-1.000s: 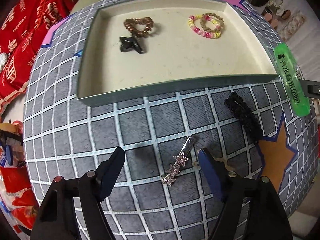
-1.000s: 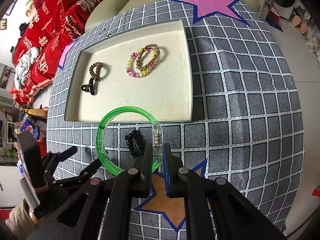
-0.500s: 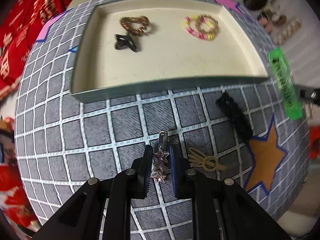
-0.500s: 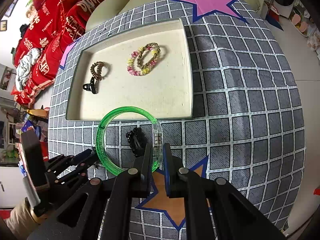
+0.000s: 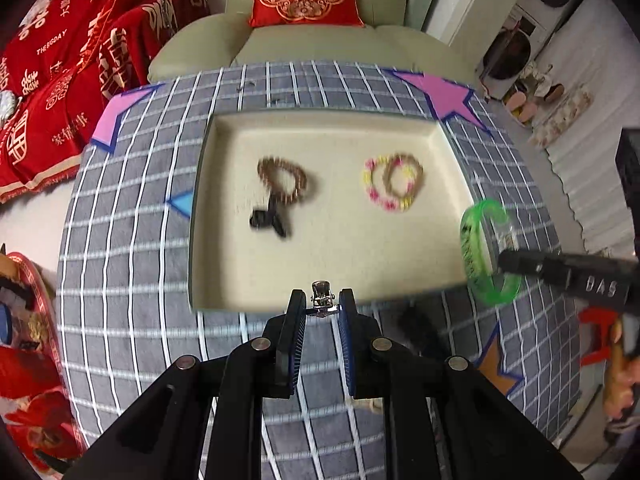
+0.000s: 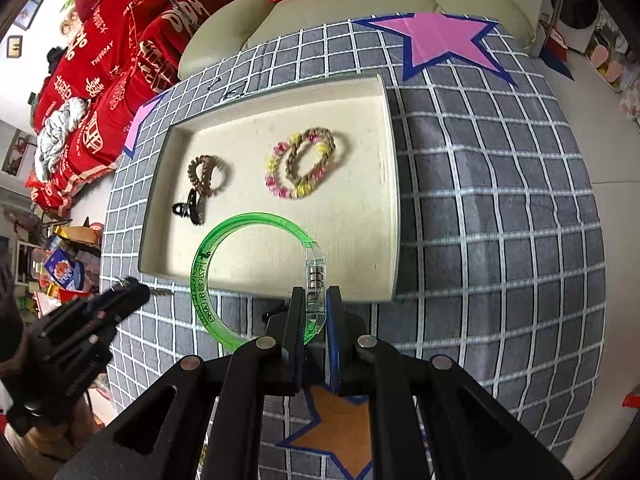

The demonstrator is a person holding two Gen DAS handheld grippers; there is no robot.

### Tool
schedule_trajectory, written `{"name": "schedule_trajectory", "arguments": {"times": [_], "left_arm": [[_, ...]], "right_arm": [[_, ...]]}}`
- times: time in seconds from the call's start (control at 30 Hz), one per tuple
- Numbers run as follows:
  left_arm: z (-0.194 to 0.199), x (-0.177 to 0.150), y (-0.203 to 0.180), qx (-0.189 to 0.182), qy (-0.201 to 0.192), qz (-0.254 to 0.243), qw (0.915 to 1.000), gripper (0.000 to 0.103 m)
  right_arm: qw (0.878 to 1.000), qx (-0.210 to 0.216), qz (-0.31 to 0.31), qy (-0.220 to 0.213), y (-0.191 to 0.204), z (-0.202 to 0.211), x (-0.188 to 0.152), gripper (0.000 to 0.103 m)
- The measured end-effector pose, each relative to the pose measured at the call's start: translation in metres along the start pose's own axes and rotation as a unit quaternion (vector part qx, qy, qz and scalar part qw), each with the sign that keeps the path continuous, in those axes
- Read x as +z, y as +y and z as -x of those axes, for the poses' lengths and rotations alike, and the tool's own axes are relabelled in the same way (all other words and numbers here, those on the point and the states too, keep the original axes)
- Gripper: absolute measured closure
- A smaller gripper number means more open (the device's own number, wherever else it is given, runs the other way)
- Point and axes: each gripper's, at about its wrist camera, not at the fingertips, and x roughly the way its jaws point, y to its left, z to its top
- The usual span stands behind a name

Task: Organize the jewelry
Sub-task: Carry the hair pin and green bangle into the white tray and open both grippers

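Note:
My left gripper (image 5: 322,307) is shut on a silver star hair clip (image 5: 322,298), lifted above the checked cloth just short of the cream tray's (image 5: 404,298) near rim. My right gripper (image 6: 313,307) is shut on the clear clasp of a green bangle (image 6: 204,268), held over the tray's (image 6: 394,200) near edge; the same green bangle (image 5: 472,256) shows at the right of the left wrist view. Inside the tray lie a brown bead bracelet (image 6: 206,176), a black claw clip (image 6: 188,210) and a pink-yellow bracelet (image 6: 298,170) with a braided one.
A black lace hair clip (image 5: 416,326) and a gold piece (image 5: 370,402) lie on the grey checked cloth (image 6: 500,220) near my grippers. Red cushions (image 6: 104,64) and a beige sofa (image 5: 304,46) stand behind the table. Clutter (image 6: 64,268) fills the left floor.
My left gripper shut on the star hair clip and lifted it off the cloth toward the tray. The right gripper carried the green bangle slightly forward over the tray's near rim.

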Motion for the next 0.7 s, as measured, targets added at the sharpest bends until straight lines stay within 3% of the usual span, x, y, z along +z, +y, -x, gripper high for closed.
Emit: {"name": "schedule_trajectory", "arguments": {"times": [0.27, 0.7], "left_arm": [[-0.033, 0.029, -0.002, 0.003, 0.012, 0.012, 0.9998, 0.078], [-0.086, 0.057, -0.014, 0.035, 0.04, -0.007, 0.9986, 0.078]], "right_arm": [[1.0, -0.007, 0.002, 0.007, 0.002, -0.021, 0.025, 0.092], [0.999, -0.03, -0.013, 0.03, -0.01, -0.066, 0.058, 0.092]]}}
